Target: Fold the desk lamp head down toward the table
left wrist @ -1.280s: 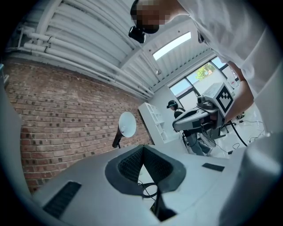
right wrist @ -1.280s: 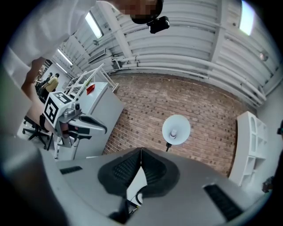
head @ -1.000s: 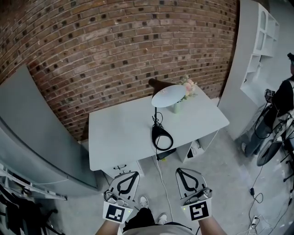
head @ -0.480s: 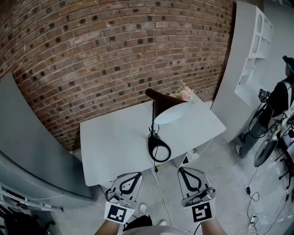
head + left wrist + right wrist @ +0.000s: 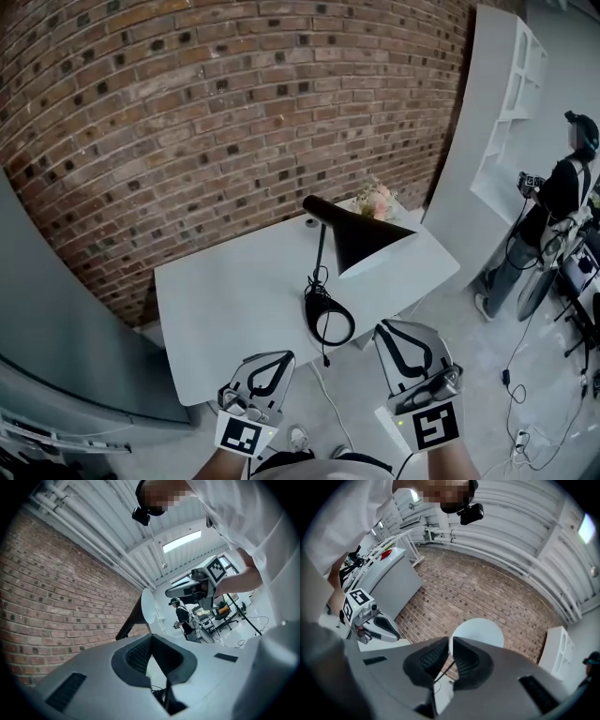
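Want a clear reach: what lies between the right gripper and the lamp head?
Nothing stands there: the head view shows only bare table between the right gripper and the lamp head.

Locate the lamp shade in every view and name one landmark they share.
Head view: lamp shade, a black cone, right of centre.
Left gripper view: lamp shade at centre, its pale inside seen nearly edge-on.
Right gripper view: lamp shade at centre, a pale disc.
Shared landmark: the brick wall behind it.
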